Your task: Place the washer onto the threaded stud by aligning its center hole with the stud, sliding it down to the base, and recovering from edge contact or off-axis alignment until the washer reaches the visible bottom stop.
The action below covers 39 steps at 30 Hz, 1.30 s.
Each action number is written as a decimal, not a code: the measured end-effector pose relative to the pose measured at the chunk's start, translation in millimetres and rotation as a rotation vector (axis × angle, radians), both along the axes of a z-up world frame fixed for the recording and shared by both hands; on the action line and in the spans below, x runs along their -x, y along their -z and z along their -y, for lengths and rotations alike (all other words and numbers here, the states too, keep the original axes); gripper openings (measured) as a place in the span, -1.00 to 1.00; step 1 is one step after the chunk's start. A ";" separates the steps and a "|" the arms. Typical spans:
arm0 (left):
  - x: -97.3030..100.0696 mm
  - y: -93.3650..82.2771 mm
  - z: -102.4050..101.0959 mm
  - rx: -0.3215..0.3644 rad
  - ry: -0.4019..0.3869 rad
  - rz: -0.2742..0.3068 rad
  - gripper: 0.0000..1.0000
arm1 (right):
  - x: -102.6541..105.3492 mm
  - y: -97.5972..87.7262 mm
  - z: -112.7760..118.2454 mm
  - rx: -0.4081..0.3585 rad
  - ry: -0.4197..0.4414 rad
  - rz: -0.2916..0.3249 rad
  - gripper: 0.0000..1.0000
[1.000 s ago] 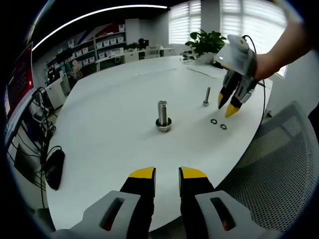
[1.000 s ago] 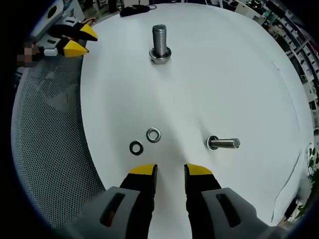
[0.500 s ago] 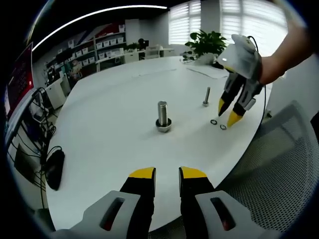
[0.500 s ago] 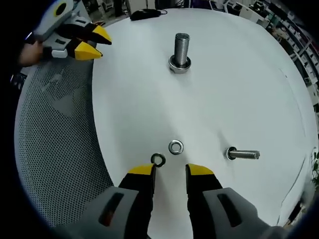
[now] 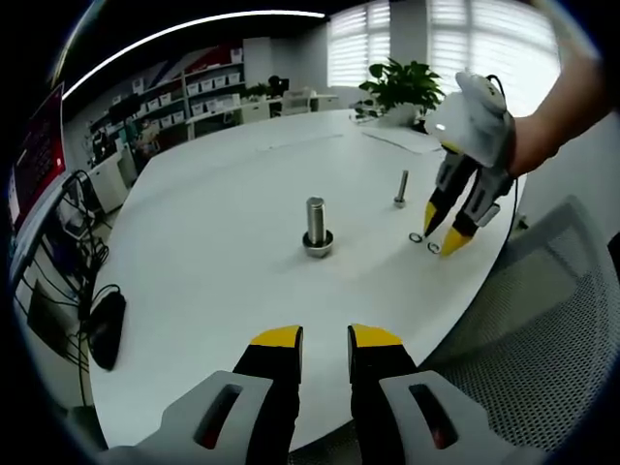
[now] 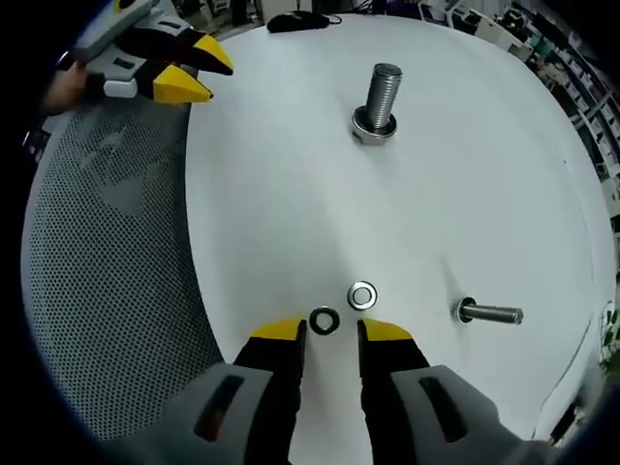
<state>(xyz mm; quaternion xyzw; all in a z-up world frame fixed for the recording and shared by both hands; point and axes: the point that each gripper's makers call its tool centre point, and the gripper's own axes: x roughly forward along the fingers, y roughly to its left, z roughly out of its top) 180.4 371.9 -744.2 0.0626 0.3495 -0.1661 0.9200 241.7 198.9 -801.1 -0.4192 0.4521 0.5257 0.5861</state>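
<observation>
White round tabletop (image 5: 213,213), office behind. I see the large threaded steel stud (image 5: 316,222) standing upright in its hex base near the middle of the tabletop, bare thread, nothing on it; in the right gripper view the same stud (image 6: 382,97) sits toward the far side. Two small washers lie flat close to the near edge by the grey mesh chair (image 6: 107,281): a dark ring washer (image 6: 324,321) and a brighter steel washer (image 6: 362,295) just beside it, not touching. A smaller steel bolt (image 6: 489,313) stands further along the edge. My right gripper (image 6: 325,336) hovers with its yellow-tipped jaws parted, the dark washer between the tips, not gripped. From the left gripper view, that gripper (image 5: 444,230) hangs tip-down over the washers (image 5: 423,242). My left gripper (image 5: 325,339) is back at the opposite edge, jaws apart, holding nothing.
</observation>
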 end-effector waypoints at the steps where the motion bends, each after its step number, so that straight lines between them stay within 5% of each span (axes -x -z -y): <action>1: 0.0 -0.1 -0.1 -0.002 0.001 0.001 -0.68 | 1.6 -0.1 -0.4 0.003 -0.019 0.000 -0.55; 12: -0.9 -0.8 1.1 0.002 0.003 0.004 -0.68 | 3.0 -0.7 -0.8 -0.017 -0.051 -0.010 -0.67; 23: -0.9 1.0 0.8 -0.004 0.003 -0.001 -0.68 | 3.6 1.6 -2.0 0.088 -0.084 0.003 -0.70; 29: -0.8 0.8 0.1 -0.005 0.000 -0.002 -0.68 | 1.4 1.1 -2.1 0.123 0.089 0.005 -0.70; 39: -0.3 1.1 0.9 -0.006 0.008 -0.001 -0.69 | 4.8 2.9 -3.8 0.167 0.055 0.048 -0.70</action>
